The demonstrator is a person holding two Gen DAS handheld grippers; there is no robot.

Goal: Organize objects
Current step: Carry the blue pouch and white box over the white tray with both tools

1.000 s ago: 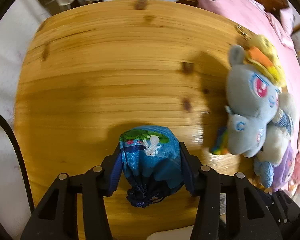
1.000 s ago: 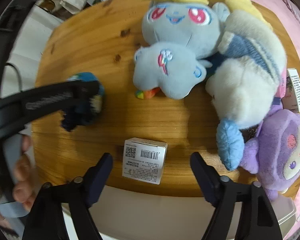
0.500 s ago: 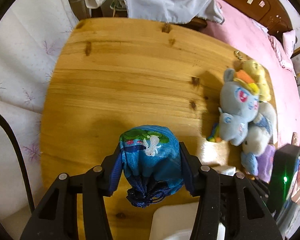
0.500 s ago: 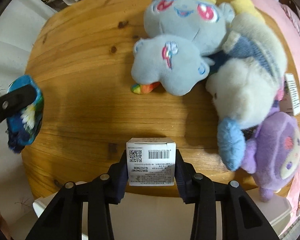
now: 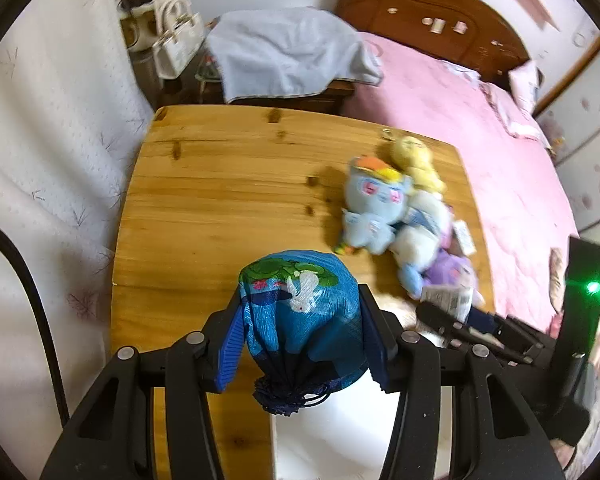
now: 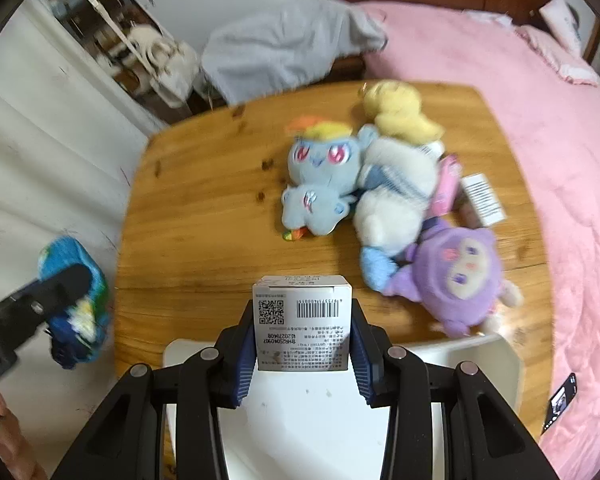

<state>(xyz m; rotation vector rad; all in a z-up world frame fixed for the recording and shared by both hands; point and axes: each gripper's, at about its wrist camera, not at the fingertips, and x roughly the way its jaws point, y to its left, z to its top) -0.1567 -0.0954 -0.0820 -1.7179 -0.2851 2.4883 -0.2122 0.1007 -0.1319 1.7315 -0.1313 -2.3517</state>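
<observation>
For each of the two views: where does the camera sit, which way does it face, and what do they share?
Left wrist: on the left tool, looking steeply down at the table; its fingers clamp a blue pouch.
Right wrist: on the right tool, looking down likewise; its fingers clamp a white box; a hand shows at the lower left.
Shared: table, plush toys, bed, pouch, box.

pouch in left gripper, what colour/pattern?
Blue pouch, green leaves and a white rabbit print, navy drawstring end. Clearest in left wrist view.

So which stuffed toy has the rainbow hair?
The blue pony, lying at the left end of the plush pile. The yellow toy, the white one and the purple one have none.
</observation>
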